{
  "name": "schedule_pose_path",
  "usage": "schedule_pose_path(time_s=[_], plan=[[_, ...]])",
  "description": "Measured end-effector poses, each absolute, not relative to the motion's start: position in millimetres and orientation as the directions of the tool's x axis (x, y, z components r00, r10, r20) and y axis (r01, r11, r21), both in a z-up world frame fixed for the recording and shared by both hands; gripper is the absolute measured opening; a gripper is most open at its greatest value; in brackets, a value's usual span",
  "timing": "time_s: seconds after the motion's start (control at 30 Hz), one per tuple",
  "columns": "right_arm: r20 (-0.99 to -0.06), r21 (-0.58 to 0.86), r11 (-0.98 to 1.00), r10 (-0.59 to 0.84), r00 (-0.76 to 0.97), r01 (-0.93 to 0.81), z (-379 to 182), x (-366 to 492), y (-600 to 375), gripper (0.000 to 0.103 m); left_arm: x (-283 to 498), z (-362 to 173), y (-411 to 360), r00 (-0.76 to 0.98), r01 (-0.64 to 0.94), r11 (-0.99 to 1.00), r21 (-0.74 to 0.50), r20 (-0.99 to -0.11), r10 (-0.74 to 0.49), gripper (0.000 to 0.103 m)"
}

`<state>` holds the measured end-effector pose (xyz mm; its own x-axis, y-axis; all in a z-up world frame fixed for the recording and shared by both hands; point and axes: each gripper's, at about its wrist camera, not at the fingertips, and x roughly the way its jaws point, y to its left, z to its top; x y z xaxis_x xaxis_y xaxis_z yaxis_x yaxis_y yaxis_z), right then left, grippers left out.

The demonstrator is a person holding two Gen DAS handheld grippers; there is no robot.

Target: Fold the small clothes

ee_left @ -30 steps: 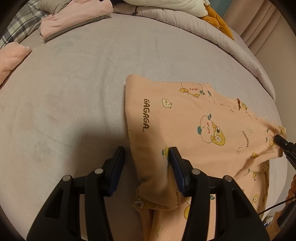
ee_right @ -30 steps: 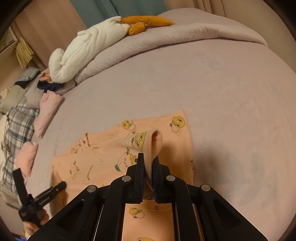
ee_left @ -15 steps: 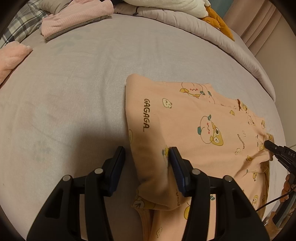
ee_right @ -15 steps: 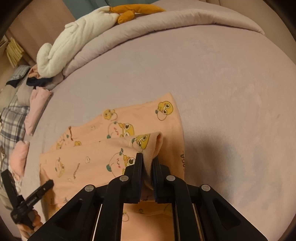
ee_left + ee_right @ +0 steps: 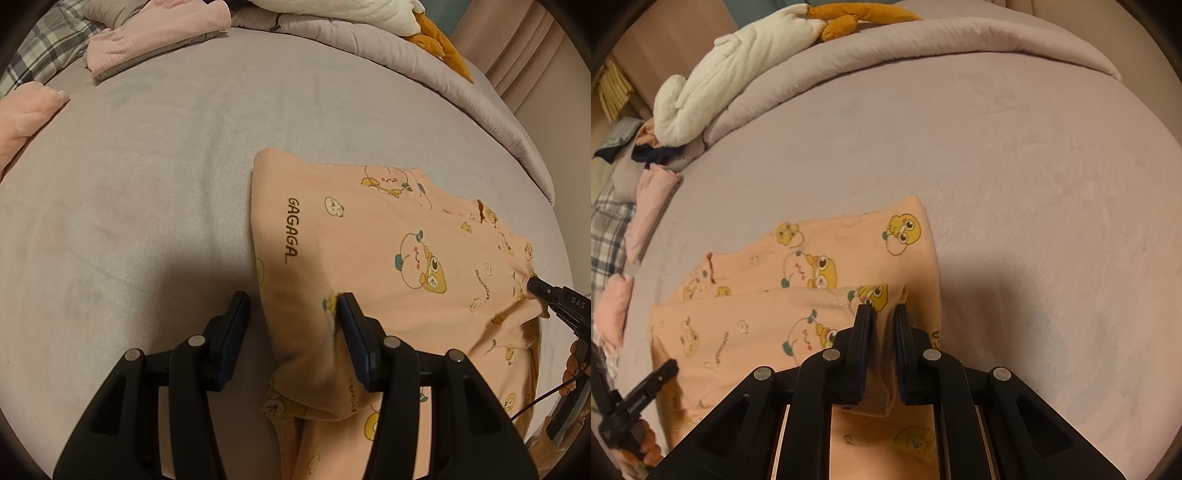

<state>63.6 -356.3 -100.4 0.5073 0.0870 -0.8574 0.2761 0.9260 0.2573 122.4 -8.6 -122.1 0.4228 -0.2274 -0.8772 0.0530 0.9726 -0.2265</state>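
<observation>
Two views examined. Left wrist view: the left gripper [image 5: 293, 312] stands with its jaws spread; a folded edge of the garment [image 5: 373, 258] lies between them, against the right-hand finger and clear of the left-hand one, so no pinch is made. The garment is peach, printed with cartoon ducks and the word GAGAGA, and lies on the bed [image 5: 155, 192], toward the right of the frame. At the right edge the right gripper [image 5: 535, 287] has its tip at the garment's far corner, with cloth bunched at the tip. A pink folded item [image 5: 155, 38] and a second pink item [image 5: 26, 114] lie well apart at the upper left; a white plush [image 5: 332, 5] rests on the duvet [image 5: 424, 48] beyond. Right wrist view: the right gripper [image 5: 882, 314] is pressed together on a raised fold of the garment [image 5: 757, 325], the cloth standing up between its pads. The rest of the garment lies flat on the bed [image 5: 1015, 192]. The left gripper [image 5: 666, 371] shows at the lower left, at the garment's edge, borne by a hand [image 5: 646, 448].
</observation>
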Motion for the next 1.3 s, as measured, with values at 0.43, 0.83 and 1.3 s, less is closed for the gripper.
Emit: schedule_pose_path(time_s=[0.43, 0.83, 1.3], plan=[[-0.850, 0.185, 0.927, -0.016, 0.526, 0.327, -94, 57, -373, 0.061, 117, -117, -10, 0.426, 0.050, 0.974, -0.222, -0.877, -0.222, 0.060], [-0.702, 0.180, 0.940, -0.083, 0.708, 0.289, -5, -22, -417, 0.069, 68, -70, 2, 0.521, 0.087, 0.976, -0.197, -0.826, -0.214, 0.074], [-0.533, 0.105, 0.965, -0.149, 0.833, 0.240, 94, -119, -445, 0.079, -4, -67, 18, 0.526, 0.084, 0.973, -0.214, -0.820, -0.226, 0.077]])
